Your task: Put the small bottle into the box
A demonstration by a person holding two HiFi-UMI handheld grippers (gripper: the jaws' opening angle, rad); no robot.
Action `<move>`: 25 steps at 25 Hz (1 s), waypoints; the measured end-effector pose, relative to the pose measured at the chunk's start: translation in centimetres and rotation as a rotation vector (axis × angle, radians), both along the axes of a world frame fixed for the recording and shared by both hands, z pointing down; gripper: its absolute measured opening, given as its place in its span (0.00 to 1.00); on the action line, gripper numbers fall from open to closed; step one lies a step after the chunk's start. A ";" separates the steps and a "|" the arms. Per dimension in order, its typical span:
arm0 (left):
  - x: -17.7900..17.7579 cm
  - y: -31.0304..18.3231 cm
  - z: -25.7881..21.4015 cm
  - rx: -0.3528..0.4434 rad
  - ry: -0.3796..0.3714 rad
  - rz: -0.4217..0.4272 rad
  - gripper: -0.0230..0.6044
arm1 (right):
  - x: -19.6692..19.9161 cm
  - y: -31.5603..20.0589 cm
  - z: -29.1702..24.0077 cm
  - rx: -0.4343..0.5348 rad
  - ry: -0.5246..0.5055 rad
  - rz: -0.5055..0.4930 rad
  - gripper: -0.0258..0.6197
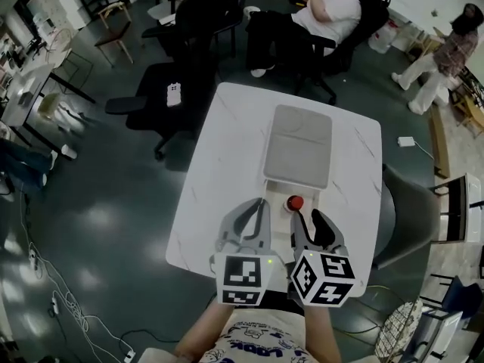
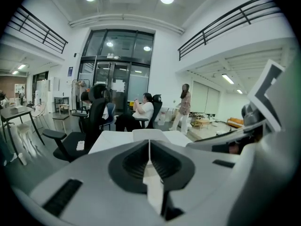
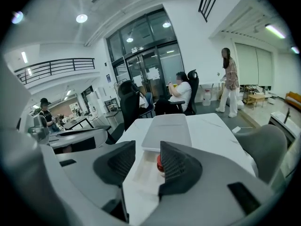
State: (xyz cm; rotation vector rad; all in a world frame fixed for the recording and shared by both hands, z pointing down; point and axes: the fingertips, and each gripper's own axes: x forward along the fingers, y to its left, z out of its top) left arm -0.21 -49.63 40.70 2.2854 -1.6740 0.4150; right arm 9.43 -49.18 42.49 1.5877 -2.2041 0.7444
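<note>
A small bottle with a red cap (image 1: 295, 203) stands upright in the open white box (image 1: 277, 195) near the table's front. The box lid (image 1: 297, 146) lies flat just beyond it. My right gripper (image 1: 309, 218) is open just behind the bottle, holding nothing. In the right gripper view the bottle (image 3: 159, 164) shows between the fingers, partly hidden by the right finger (image 3: 176, 166), with the box tray (image 3: 142, 166) and lid (image 3: 167, 128) ahead. My left gripper (image 1: 259, 204) is shut and empty at the box's left edge. Its jaws (image 2: 149, 147) meet in a thin line.
The white table (image 1: 219, 165) has its edges close on both sides. Black office chairs (image 1: 162, 100) stand to the far left, and a grey chair (image 1: 404, 214) sits at the right. A seated person (image 1: 325, 10) is behind the table; another person (image 1: 442, 63) stands far right.
</note>
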 end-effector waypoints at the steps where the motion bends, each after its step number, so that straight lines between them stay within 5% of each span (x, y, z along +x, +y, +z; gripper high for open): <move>1: 0.1 0.1 -0.3 0.007 0.000 0.002 0.07 | 0.1 0.1 -0.4 0.011 0.003 0.004 0.31; 25: 0.6 1.0 -3.9 0.094 -0.005 0.008 0.07 | 0.1 1.8 -2.9 0.077 -0.006 -0.014 0.25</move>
